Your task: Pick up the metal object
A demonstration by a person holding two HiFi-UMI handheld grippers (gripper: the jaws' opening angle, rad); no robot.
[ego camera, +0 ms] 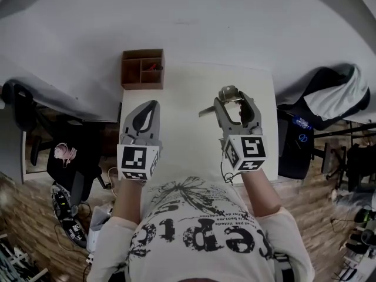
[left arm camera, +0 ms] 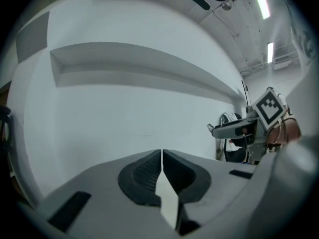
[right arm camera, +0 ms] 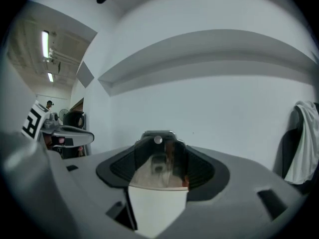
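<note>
One shiny metal object (right arm camera: 158,159) sits clamped in the right gripper (ego camera: 235,98); left gripper (ego camera: 152,105) jaws touch.

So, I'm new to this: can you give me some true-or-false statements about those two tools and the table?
1. The right tool is closed on the metal object. True.
2. The left tool holds something as well. False: its jaws are together with nothing between them.
3. The wooden box stands at the table's near right corner. False: it is at the far left corner.
4. The table is white. True.
</note>
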